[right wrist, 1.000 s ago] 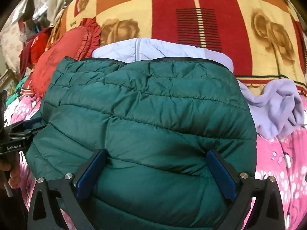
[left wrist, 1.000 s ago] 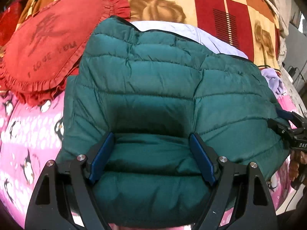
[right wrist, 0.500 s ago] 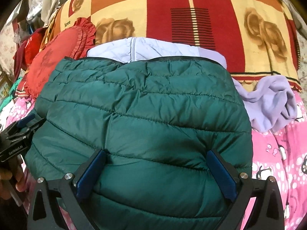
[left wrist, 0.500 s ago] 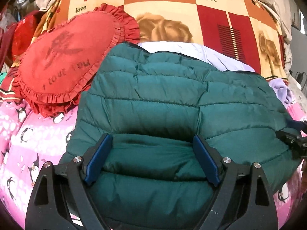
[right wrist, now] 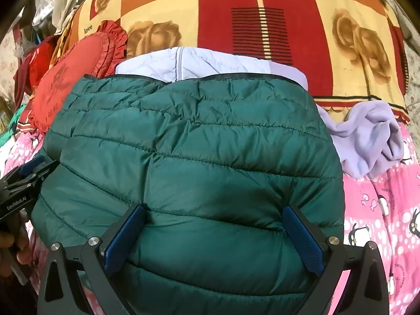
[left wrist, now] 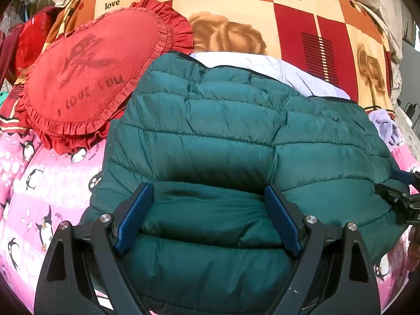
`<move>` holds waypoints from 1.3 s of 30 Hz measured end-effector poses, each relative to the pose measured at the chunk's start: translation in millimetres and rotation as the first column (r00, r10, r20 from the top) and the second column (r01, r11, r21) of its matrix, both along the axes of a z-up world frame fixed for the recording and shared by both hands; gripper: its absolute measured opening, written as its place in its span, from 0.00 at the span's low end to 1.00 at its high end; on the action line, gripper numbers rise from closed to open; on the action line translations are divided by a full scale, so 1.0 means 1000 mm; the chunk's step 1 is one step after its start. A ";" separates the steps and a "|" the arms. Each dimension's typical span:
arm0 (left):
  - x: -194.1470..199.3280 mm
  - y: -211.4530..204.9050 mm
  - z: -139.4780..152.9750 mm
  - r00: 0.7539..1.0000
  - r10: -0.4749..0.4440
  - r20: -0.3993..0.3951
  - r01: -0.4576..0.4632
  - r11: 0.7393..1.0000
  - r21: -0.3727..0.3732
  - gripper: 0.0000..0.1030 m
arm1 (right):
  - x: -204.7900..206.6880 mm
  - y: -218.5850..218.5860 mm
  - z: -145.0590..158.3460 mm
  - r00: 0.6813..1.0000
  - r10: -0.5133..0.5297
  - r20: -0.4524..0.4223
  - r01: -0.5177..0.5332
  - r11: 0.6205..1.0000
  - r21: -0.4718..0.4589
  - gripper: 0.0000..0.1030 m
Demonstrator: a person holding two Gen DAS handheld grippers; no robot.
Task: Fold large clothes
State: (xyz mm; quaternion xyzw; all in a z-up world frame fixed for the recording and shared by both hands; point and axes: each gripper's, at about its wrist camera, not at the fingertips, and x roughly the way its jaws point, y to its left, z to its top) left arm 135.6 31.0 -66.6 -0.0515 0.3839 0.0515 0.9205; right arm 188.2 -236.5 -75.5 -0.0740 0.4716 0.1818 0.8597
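A dark green quilted puffer jacket lies folded on the bed, filling the middle of both views. A pale lilac garment pokes out from under its far edge. My left gripper rests on the jacket's near left part, jaws wide, with a puffy ridge of fabric bulging between the blue pads. My right gripper sits the same way on the near right part, jaws wide over the fabric. Each gripper shows at the edge of the other's view: the right gripper, the left gripper.
A red frilled heart cushion lies left of the jacket, touching its edge. A crumpled lilac fleece lies to the right. Behind is a red, orange and cream rose blanket; the sheet below is pink with penguins.
The left view has tipped upward, so the jacket and cushion sit lower in the frame, and its jaws stand slightly wider. The right view has barely shifted.
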 end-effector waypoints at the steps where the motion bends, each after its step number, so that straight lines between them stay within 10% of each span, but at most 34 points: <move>1: 0.000 0.000 0.001 1.000 -0.003 -0.006 0.003 1.000 -0.001 0.85 | 0.001 -0.001 0.003 1.000 0.010 -0.008 -0.010 1.000 -0.001 1.00; 8: 0.009 0.078 0.036 0.999 0.014 0.041 -0.005 0.978 -0.211 0.85 | 0.008 -0.053 0.039 0.981 -0.141 0.131 0.122 0.982 0.141 1.00; 15: 0.055 0.140 -0.017 0.985 -0.113 -0.131 0.052 0.915 -0.401 0.85 | 0.041 -0.096 0.022 0.976 -0.215 0.035 0.203 0.956 0.213 1.00; 26: 0.074 0.147 -0.042 0.952 -0.284 -0.114 0.178 0.815 -0.551 0.96 | 0.052 -0.117 -0.019 0.969 -0.205 -0.140 0.232 0.948 0.218 1.00; 39: 0.077 0.120 -0.034 0.946 -0.306 -0.109 0.237 0.879 -0.413 0.88 | 0.065 -0.140 -0.040 0.951 -0.199 -0.235 0.276 0.890 0.363 1.00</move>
